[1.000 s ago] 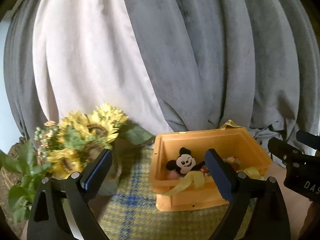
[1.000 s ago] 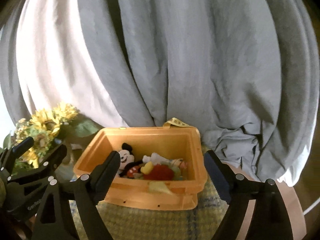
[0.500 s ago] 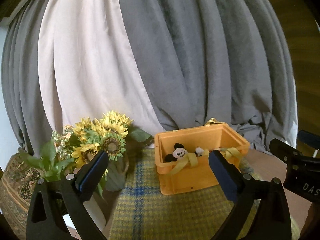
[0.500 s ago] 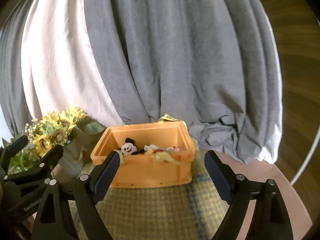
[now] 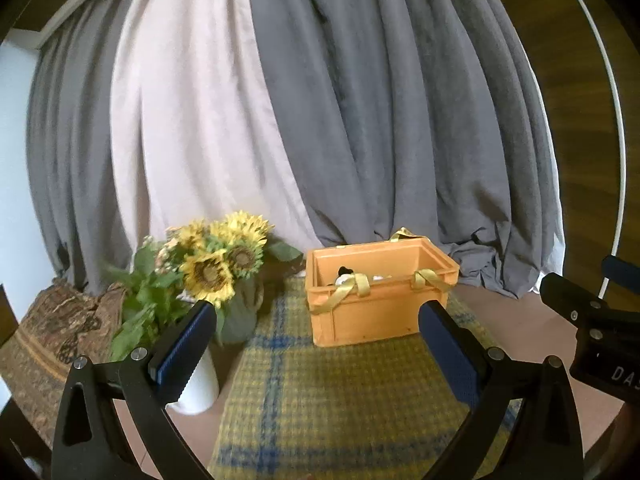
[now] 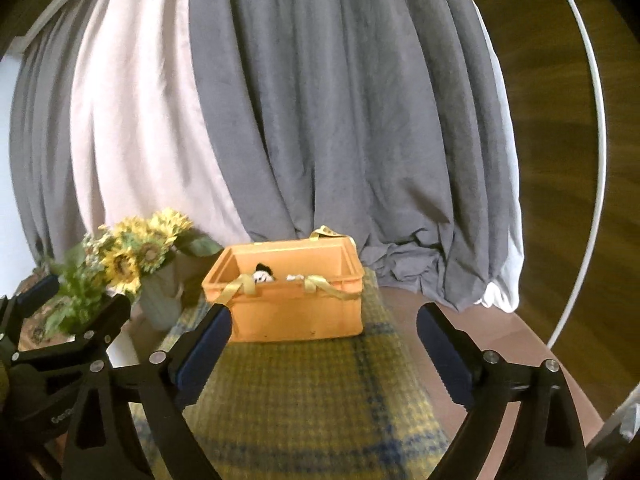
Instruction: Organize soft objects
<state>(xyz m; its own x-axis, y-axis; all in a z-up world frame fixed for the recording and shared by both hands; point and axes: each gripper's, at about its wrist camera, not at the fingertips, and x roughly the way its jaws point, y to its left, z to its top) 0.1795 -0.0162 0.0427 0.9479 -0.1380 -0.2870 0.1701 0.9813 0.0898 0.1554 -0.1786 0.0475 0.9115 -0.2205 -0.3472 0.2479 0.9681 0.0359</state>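
- Both tongs, left gripper (image 5: 316, 344) and right gripper (image 6: 320, 350), gape wide, holding nothing.
- I see soft toys (image 6: 264, 274) inside orange crate (image 6: 296, 312) on plaid cloth (image 5: 340, 400).
- Nothing loose visible; I judge the task near done.

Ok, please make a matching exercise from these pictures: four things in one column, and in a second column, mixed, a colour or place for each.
Things:
1. crate
2. sunflowers
3. plaid cloth
4. mouse plush

Descriptions:
a. under the crate, yellow-green with blue lines
b. inside the crate, only its head showing
c. orange, with a yellow ribbon over its front rim
d. left of the crate, in front of the curtain

Pairs: 1-c, 2-d, 3-a, 4-b
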